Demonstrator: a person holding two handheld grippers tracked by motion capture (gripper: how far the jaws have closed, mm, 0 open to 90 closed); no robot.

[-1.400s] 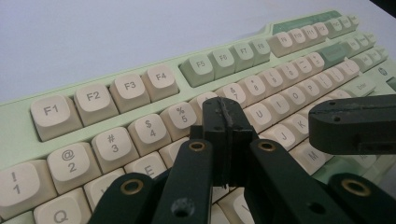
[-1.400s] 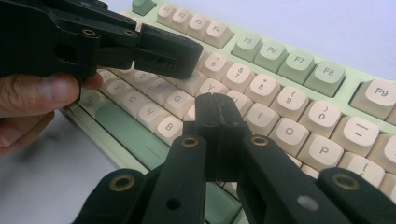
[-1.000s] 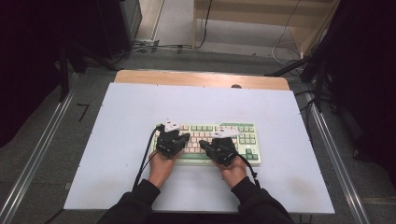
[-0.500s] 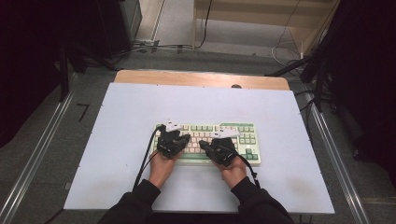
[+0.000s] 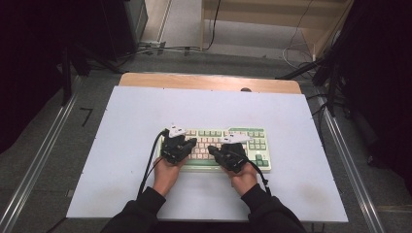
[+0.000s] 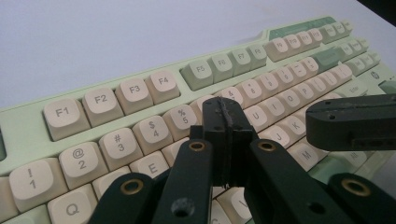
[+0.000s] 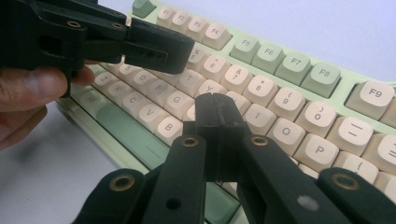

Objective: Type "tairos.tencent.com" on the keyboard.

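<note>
Keyboard: a pale green keyboard (image 5: 252, 145) with cream keys is lying on the white table (image 5: 121, 121), just below the centre of the high view.
Left tool: the left tool (image 5: 187, 143) is hovering over the keyboard's left half, jaws pressed together on nothing.
Right tool: the right tool (image 5: 216, 151) is hovering over the middle keys, jaws likewise closed and empty.
Gap: the two tips are sitting near each other.
</note>
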